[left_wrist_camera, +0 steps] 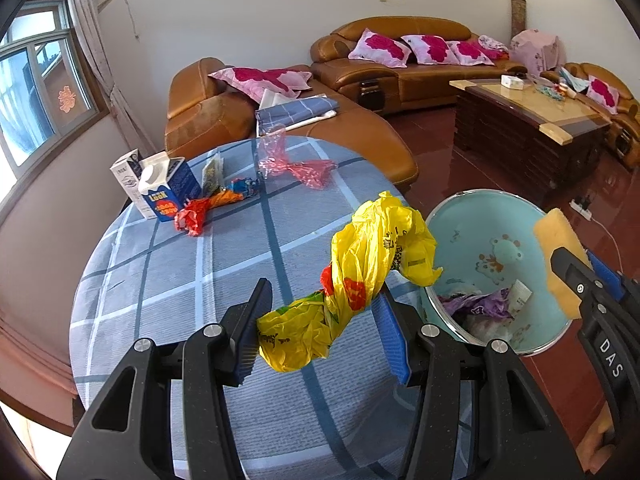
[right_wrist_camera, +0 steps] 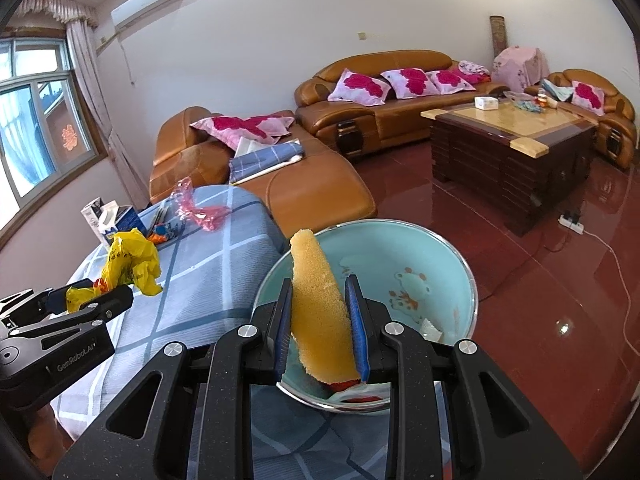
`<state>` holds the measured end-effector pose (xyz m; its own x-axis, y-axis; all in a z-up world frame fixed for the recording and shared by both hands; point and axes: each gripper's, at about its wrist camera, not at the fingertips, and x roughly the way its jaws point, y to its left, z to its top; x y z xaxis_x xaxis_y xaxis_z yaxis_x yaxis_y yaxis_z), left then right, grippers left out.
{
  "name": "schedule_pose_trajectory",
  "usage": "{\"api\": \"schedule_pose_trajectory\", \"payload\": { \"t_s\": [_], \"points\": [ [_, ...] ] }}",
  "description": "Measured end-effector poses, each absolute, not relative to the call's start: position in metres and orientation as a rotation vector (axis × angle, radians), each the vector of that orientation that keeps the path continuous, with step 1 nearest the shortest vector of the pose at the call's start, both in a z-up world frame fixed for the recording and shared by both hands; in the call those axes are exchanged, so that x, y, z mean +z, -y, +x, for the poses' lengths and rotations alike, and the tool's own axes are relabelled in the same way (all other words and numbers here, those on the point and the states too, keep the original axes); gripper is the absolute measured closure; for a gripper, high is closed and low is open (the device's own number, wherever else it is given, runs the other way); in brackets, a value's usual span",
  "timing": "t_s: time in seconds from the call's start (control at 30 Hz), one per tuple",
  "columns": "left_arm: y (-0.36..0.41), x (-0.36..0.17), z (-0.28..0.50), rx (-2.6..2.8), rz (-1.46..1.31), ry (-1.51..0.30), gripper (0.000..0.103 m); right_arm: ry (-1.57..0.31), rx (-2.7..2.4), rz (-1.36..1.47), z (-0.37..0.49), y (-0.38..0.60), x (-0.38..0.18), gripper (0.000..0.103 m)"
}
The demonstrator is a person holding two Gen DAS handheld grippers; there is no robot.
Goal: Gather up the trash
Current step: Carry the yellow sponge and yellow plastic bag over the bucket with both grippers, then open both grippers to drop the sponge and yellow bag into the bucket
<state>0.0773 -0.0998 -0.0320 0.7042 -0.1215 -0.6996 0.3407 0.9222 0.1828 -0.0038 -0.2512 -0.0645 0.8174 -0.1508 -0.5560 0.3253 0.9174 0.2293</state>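
Observation:
My left gripper [left_wrist_camera: 322, 328] is shut on a crumpled yellow plastic bag [left_wrist_camera: 360, 280] and holds it above the table's right edge, next to the light-blue bin [left_wrist_camera: 452, 220]. The bag also shows in the right wrist view [right_wrist_camera: 128, 264]. My right gripper [right_wrist_camera: 320, 320] is shut on a yellow sponge [right_wrist_camera: 316, 312] and holds it over the bin [right_wrist_camera: 400, 248]. The bin holds purple and white trash [left_wrist_camera: 480, 304]. A red wrapper [left_wrist_camera: 192, 216], an orange and blue wrapper [left_wrist_camera: 236, 190] and a pink plastic wrap [left_wrist_camera: 296, 164] lie on the table.
The round table has a blue checked cloth [left_wrist_camera: 180, 280]. Two cartons [left_wrist_camera: 160, 188] stand at its far left. Behind are brown leather sofas [left_wrist_camera: 380, 72], a wooden coffee table [left_wrist_camera: 532, 120] and a red tiled floor with a power strip [right_wrist_camera: 570, 222].

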Motion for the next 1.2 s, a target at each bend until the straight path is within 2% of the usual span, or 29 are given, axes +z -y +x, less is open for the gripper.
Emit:
{"api": "schedule_pose_trajectory", "payload": {
  "t_s": [0.97,1.2],
  "points": [
    [0.167,-0.068,0.119,-0.366,0.342,-0.834,0.052,-0.651,-0.404,0.351,0.033,0.305,-0.102,0.076],
    [0.177,-0.074,0.123,-0.368,0.353,-0.850,0.052,-0.688,-0.356,0.380,0.046,0.311,-0.118,0.071]
  ]
}}
